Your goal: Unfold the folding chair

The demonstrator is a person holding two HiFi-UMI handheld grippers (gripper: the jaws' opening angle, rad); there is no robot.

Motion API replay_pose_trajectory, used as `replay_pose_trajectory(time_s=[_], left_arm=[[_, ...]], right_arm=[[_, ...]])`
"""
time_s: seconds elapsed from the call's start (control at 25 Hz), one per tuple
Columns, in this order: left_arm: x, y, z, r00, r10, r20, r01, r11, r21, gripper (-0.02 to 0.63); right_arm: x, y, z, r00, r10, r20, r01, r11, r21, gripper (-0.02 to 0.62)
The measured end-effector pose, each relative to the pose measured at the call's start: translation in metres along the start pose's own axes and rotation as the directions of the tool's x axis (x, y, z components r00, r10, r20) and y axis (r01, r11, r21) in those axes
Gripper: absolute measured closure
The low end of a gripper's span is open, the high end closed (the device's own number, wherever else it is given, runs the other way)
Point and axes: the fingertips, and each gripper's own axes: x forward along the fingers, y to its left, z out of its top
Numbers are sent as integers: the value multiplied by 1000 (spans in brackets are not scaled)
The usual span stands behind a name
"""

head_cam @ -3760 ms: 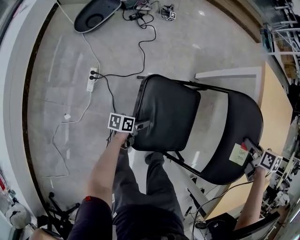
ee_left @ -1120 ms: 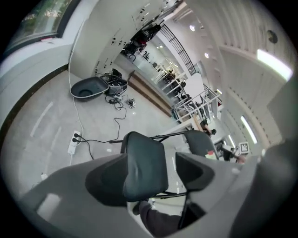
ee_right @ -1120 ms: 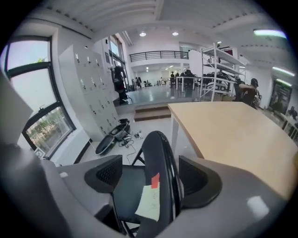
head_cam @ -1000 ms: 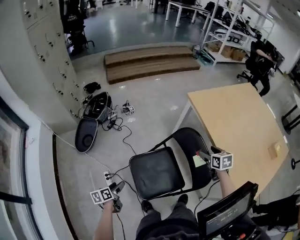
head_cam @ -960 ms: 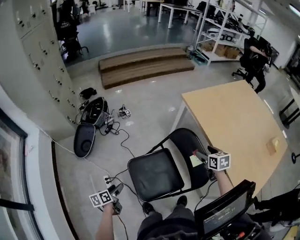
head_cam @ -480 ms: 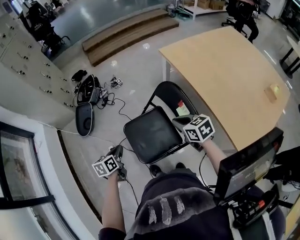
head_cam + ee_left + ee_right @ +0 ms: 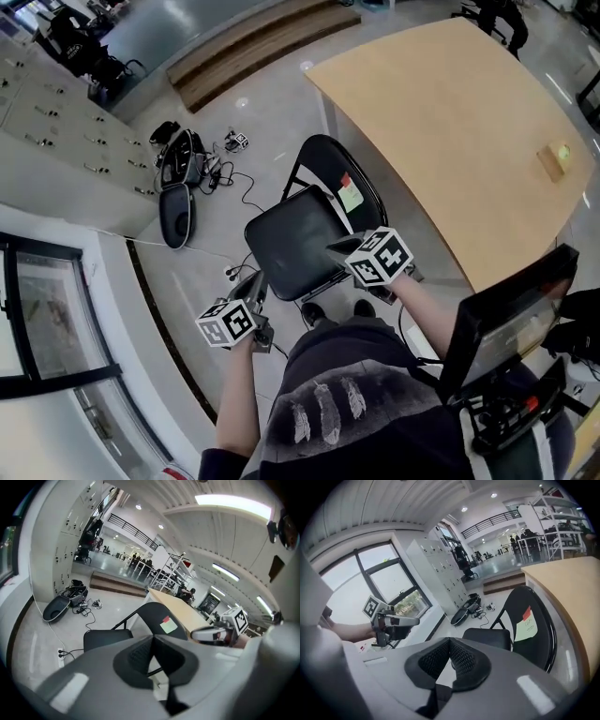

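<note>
Folding chair (image 7: pixel 292 248) open on floor (image 7: pixel 253 112) beside desk (image 7: pixel 450 122); left gripper (image 7: pixel 255 281), right gripper (image 7: pixel 334 248) fingers closed, empty, off it. Risk: if not fully spread, could refold under load.
</note>
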Motion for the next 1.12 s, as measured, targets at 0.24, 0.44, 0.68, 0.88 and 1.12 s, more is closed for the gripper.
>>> replay_pose_trajectory(time_s=[0.24,0.44,0.68,0.88,1.12], left_arm=[[-24,-35,8,997,23,76,-23,1000,1,605],[-41,-35,-12,995,58,77,-57,998,-16,606],[-55,-22,-29,992,77,104,-71,995,-63,604],[-91,-3,-36,983,91,160,-75,992,-103,604],[-129,34,-36,975,-11,222,35,994,-102,604]], right_arm=[[-5,24,-26,994,101,-30,-100,995,12,594],[4,64,-46,970,214,-118,-220,975,-39,594],[23,95,-53,941,255,-222,-289,947,-141,594],[43,130,-46,925,252,-285,-316,927,-204,594],[80,187,-25,940,212,-268,-282,924,-259,594]])
